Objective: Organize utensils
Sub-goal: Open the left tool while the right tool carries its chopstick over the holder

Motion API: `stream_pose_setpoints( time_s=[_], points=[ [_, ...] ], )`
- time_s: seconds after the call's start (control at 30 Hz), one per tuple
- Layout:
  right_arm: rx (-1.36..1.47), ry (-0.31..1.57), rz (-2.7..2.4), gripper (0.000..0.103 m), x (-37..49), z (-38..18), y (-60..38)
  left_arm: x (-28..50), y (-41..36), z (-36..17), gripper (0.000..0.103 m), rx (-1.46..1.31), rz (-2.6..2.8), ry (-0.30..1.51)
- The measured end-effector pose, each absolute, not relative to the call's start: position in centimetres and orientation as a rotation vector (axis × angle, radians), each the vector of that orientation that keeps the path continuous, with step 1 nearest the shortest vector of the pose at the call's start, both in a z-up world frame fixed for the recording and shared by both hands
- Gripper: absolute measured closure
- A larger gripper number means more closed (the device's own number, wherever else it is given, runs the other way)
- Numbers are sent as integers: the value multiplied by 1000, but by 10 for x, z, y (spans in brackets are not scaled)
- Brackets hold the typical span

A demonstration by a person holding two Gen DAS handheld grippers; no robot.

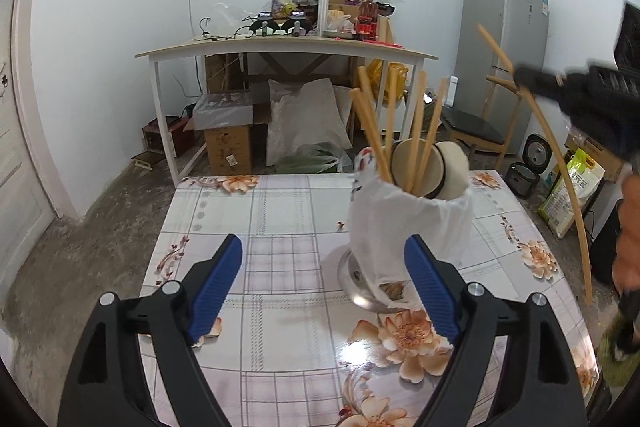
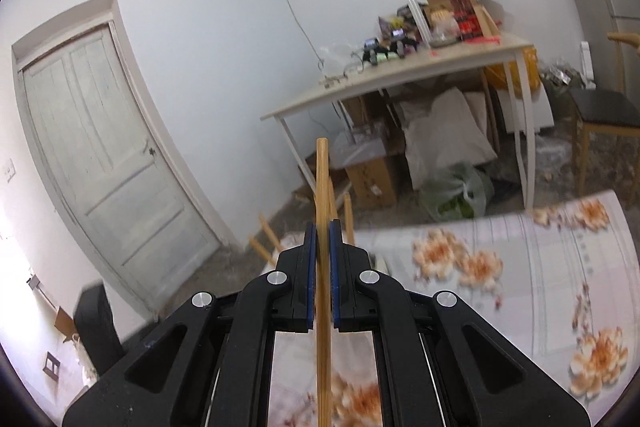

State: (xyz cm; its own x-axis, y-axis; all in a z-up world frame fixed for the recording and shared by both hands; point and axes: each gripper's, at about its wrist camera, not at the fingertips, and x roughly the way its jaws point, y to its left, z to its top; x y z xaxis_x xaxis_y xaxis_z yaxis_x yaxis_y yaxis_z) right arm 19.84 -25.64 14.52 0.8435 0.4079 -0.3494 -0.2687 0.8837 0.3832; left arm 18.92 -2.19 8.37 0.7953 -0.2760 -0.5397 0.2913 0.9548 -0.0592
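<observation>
The left gripper hangs over the flowered table with its blue pads spread wide and nothing between them; no earlier view is at hand to compare. Just ahead of its right pad stands the utensil holder, wrapped in a white bag, resting on a metal dish and holding several chopsticks and two pale spoons. To the left of the holder the tabletop lies bare up to its far edge and left edge. The right gripper is clenched on a single chopstick that runs lengthwise between its pads and sticks out well past the tips. Beyond those tips other chopstick ends show, with the table's far edge off to the right, blurred.
</observation>
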Motion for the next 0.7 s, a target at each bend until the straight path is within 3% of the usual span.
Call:
stream_pose_setpoints(
  time_s=[0.33,0.7],
  points=[
    [268,243,329,98,245,174,-233,195,5,77,22,11,-270,585],
    [107,232,262,98,278,146,-207,210,20,65,22,-2,-241,609]
  ],
)
